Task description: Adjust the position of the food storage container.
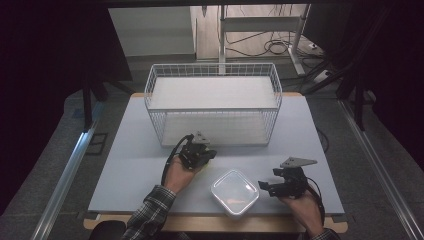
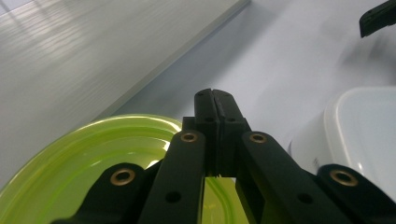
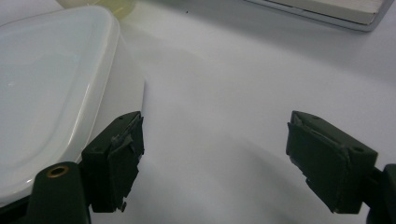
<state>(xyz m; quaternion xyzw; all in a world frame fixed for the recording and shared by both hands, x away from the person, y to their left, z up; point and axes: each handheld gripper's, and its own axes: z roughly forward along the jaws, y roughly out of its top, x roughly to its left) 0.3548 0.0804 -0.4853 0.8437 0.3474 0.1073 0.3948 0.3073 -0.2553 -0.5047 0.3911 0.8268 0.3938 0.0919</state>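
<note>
Eyes on the green dish (image 2: 93,158): it sits lower left in the left gripper view, glossy and translucent, nothing in it that I can see, lying on the surface (image 1: 135,165) right under my left gripper (image 2: 215,100). That gripper's fingers are clenched tight, tips together, with nothing visible between them; whether they pinch the dish's rim lower down, I can't tell.

Just right of it is the white container (image 1: 235,192), a rounded square tub at bottom centre of the high view. It looks lidded, so its contents are hidden. My right gripper (image 3: 215,158) waits beside it with fingers released, spread wide, the left finger (image 3: 116,154) close to the tub's wall but gripping nothing.

My read: this is the approach, before either piece is lifted. Next I'd need a sure hold on the dish's thin rim, and the right fingers squared across the tub.

Further up the frame stands the wire basket (image 1: 212,70), holding a white board.
</note>
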